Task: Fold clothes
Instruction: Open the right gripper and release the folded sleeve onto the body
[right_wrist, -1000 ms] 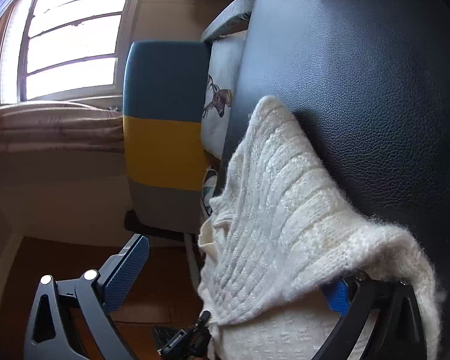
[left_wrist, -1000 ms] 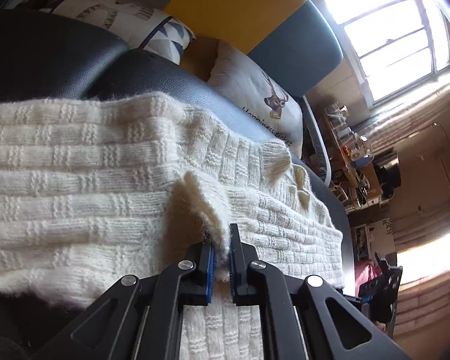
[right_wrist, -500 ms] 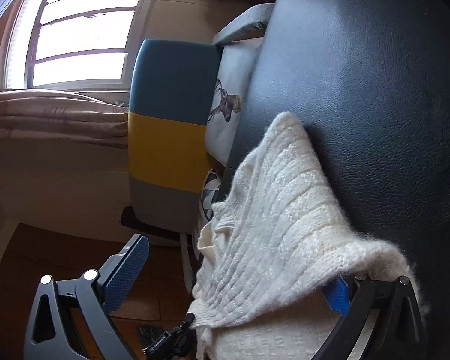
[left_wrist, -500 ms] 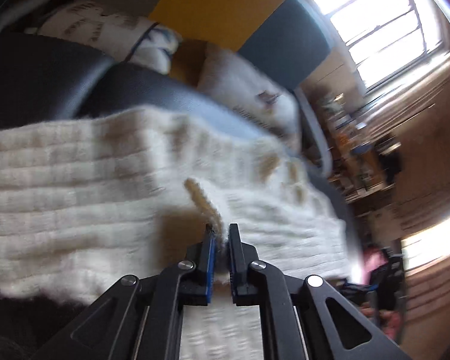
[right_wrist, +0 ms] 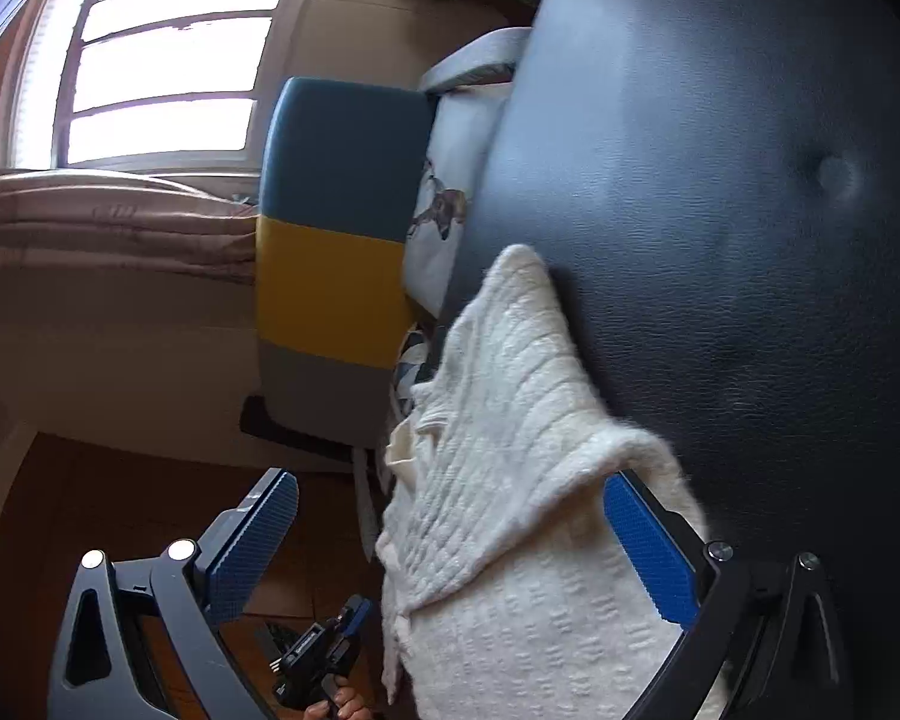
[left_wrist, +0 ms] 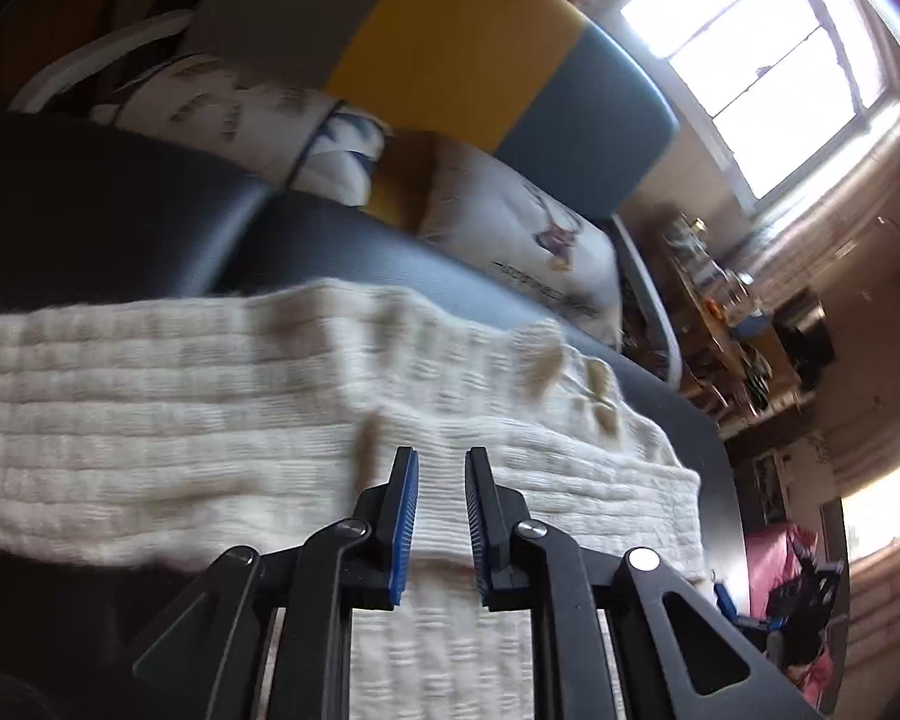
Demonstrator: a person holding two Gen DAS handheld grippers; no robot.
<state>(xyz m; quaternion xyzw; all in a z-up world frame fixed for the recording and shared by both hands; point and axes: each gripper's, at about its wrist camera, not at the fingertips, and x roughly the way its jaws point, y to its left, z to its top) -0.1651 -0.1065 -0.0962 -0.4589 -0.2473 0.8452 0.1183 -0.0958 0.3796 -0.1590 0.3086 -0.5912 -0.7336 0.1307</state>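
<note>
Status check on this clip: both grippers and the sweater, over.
Left gripper opening, nothing pinched. Right gripper open. Cream knitted sweater folded on black leather seat. Nothing obstructing.

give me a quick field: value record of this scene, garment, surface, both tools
garment: cream knit sweater, lying flat, one edge folded over
surface: black leather seat
left tool: jaws opening, above the sweater, no knit pinched between the pads
right tool: jaws wide apart, folded sweater edge draped over one finger, not clamped
background: cushions, yellow and blue chair back, bright window
</note>
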